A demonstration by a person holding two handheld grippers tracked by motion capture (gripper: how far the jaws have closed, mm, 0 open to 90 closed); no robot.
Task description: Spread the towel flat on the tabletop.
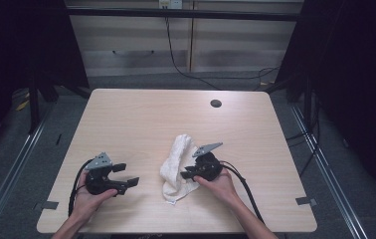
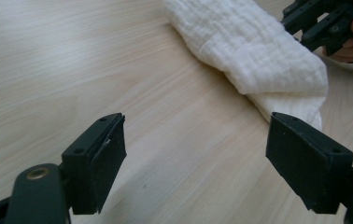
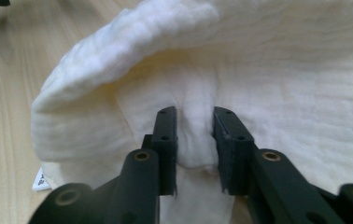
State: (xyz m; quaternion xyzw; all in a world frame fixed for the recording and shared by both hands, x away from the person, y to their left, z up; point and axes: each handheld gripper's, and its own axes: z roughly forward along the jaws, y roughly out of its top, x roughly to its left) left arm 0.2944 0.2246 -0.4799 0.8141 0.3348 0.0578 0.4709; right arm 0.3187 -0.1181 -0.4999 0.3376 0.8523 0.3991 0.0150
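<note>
Jaws of right gripper (image 3: 193,149) pinched on a fold of crumpled white muslin cloth (image 1: 177,167) mid-table on pale wooden table (image 1: 141,114); left gripper (image 2: 193,158) wide open, holding nothing, just beside. Folding barely begun, guessing most still left. Right gripper view catches the pinch and a small label (image 3: 39,179); high view, the whole heap.

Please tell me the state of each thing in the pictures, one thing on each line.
White crinkled cotton cloth: bunched and folded on the table, a fold pinched.
Right gripper: jaws shut on a cloth fold.
Left gripper: jaws wide open, nothing between them.
Light wooden table: bare around the cloth.
</note>
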